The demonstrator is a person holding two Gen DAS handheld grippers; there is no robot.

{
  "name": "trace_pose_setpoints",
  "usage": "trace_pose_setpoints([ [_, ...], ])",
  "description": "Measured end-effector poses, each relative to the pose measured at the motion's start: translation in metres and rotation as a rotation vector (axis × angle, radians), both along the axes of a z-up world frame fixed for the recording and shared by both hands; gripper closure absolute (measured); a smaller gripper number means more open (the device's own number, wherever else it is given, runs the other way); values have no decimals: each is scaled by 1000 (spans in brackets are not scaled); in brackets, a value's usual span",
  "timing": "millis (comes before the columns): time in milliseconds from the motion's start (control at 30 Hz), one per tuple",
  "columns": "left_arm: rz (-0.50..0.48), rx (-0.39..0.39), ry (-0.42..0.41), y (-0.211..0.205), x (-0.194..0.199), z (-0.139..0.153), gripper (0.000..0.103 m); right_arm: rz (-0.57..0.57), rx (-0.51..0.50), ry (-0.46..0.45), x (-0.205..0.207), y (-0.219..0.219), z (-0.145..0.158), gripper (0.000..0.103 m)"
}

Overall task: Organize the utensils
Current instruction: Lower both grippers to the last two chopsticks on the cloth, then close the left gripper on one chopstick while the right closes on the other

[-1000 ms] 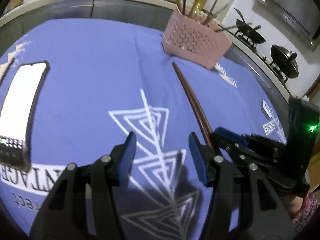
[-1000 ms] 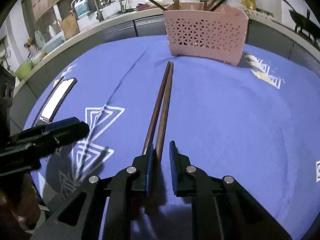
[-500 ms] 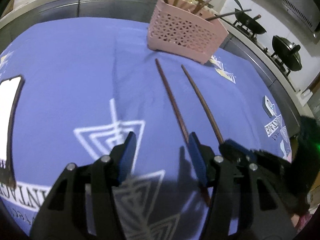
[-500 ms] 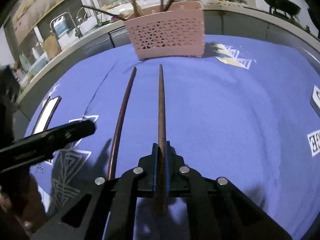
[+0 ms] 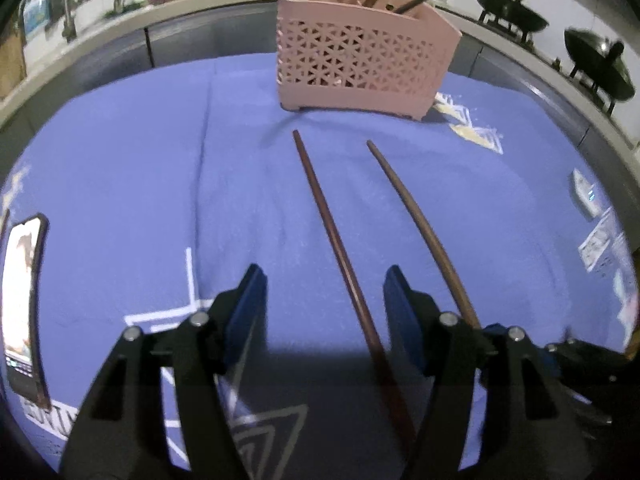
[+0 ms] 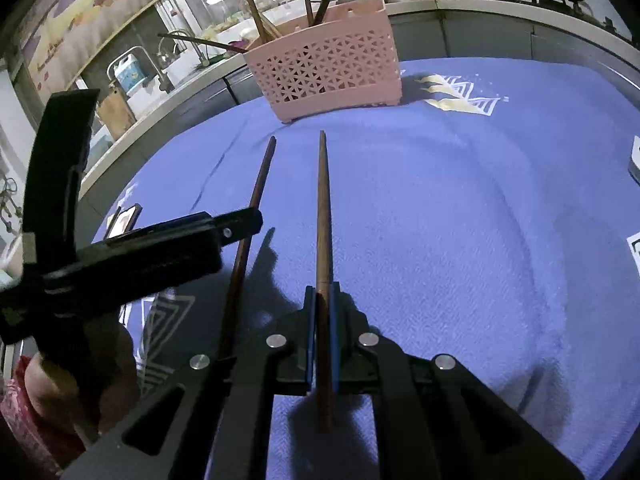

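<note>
Two dark brown chopsticks point toward a pink lattice utensil basket [image 5: 360, 68] that holds several utensils; the basket also shows in the right wrist view [image 6: 332, 72]. My right gripper [image 6: 323, 300] is shut on one chopstick [image 6: 323, 216], also seen from the left wrist [image 5: 416, 224], and holds it off the cloth. The other chopstick [image 5: 332, 240] lies on the blue cloth between the fingers of my open left gripper [image 5: 324, 292]. From the right wrist that chopstick [image 6: 248, 240] passes under the left gripper [image 6: 160, 248].
A blue patterned cloth [image 5: 120, 160] covers the table. A phone with a lit screen [image 5: 20, 300] lies at the left edge. Woks [image 5: 596, 68] stand on a stove at the back right. A sink and bottles [image 6: 132, 76] lie behind the counter.
My right gripper closed on one chopstick and lifted it apart from the other. My left gripper moved right, so its open fingers now straddle the chopstick left on the cloth.
</note>
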State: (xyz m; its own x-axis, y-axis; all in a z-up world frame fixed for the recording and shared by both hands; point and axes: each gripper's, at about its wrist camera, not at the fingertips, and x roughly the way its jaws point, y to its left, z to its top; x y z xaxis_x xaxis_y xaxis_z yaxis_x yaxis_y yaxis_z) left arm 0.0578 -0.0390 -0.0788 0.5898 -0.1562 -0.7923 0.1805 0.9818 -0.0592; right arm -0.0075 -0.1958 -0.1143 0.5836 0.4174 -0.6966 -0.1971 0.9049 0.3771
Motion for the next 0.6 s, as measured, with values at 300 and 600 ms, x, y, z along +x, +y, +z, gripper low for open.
trace_pose_setpoints([
  [300, 2, 81, -61, -7, -6, -5, 52, -5, 18, 0, -2, -2, -1, 96],
  [600, -38, -9, -25, 27, -10, -2, 97, -12, 18, 4, -2, -2, -1, 96],
])
